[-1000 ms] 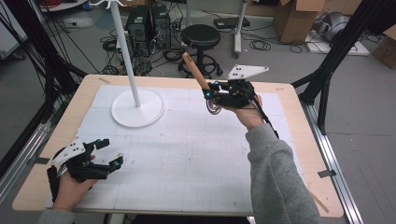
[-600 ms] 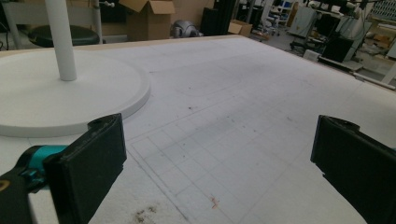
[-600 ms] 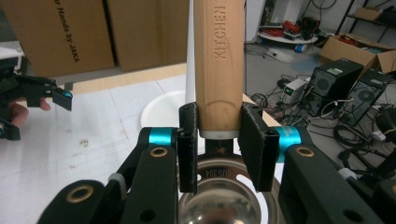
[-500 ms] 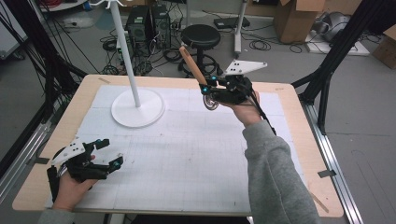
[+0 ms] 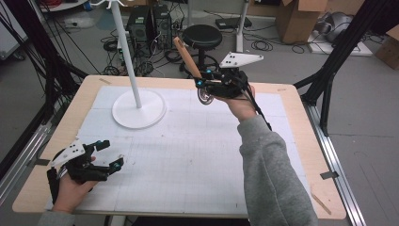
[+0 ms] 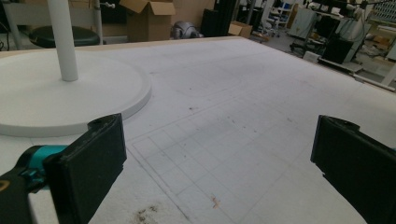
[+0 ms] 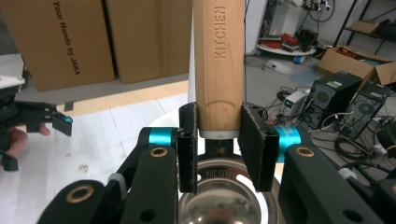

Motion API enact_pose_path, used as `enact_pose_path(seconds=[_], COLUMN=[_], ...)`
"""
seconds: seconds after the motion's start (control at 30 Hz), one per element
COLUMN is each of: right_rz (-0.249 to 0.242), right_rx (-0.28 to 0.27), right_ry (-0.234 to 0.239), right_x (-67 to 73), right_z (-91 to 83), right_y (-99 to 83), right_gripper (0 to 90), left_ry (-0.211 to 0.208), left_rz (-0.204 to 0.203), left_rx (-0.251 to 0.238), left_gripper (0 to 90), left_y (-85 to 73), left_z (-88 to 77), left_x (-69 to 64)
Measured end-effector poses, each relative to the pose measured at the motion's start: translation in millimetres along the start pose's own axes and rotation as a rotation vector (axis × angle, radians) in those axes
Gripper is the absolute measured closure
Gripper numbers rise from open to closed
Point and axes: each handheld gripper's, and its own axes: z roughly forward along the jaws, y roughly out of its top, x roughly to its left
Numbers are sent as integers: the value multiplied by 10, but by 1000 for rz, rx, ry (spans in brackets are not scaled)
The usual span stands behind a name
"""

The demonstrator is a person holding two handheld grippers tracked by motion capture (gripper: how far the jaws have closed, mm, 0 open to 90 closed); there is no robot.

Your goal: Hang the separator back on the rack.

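Note:
My right gripper (image 5: 203, 84) hovers above the far middle of the table, shut on a kitchen utensil. The utensil's wooden handle (image 5: 187, 57) slants up and away to the left, and its round steel head (image 5: 205, 96) hangs below the jaws. In the right gripper view both pads press the handle (image 7: 218, 56) just above the steel bowl (image 7: 229, 200). My left gripper (image 5: 111, 153) rests at the front left of the white mat (image 5: 188, 155), open. Its jaws (image 6: 219, 172) stand wide apart with nothing between them.
A white stand has a round base (image 5: 139, 109) and a thin pole (image 5: 127, 52) at the far left of the mat; the base (image 6: 56, 100) lies just ahead of the left gripper. Beyond the far table edge are a black stool (image 5: 201, 35), computer towers and cardboard boxes.
The right hand has lifted the utensil a little higher and carried it slightly left, toward the stand. The left gripper has stayed put.

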Motion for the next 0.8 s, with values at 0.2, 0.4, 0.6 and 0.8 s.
enact_pose_path(seconds=[0.2,0.4,0.6,0.8], right_rz=[7,25,27,28], right_rx=[-10,-20,-30,-33], right_ry=[-3,-8,-8,-4], right_x=[-7,-16,-9,14], right_z=[42,79,107,152], right_y=[43,62,104,156], right_gripper=[699,699,699,699], left_ry=[2,2,2,-1], left_rz=[-3,-4,-4,-4], left_rx=[-1,-5,-7,-8], left_gripper=[38,38,38,37], left_y=[-3,-3,-4,-1], left_z=[-5,-2,0,-6], left_x=[1,3,6,5])
